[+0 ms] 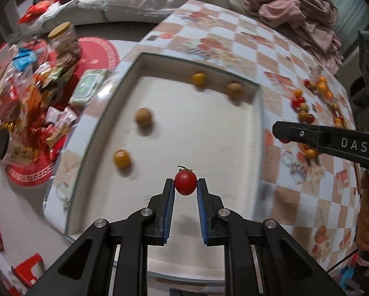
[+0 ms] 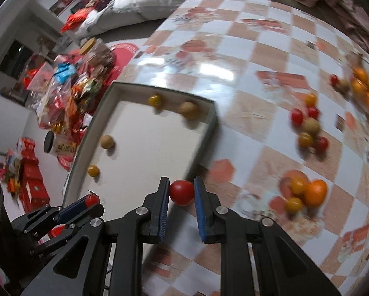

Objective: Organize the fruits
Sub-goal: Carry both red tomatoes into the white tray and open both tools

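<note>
The left gripper pinches a red tomato between its blue pads, stem up, above the white tray; ahead in the tray lie four fruits: a yellow one near left, a tan one beyond it, another yellow and tan by the far wall; right of the tray, the right gripper reaches in over the checked cloth; loose fruits scatter beyond it.
</note>
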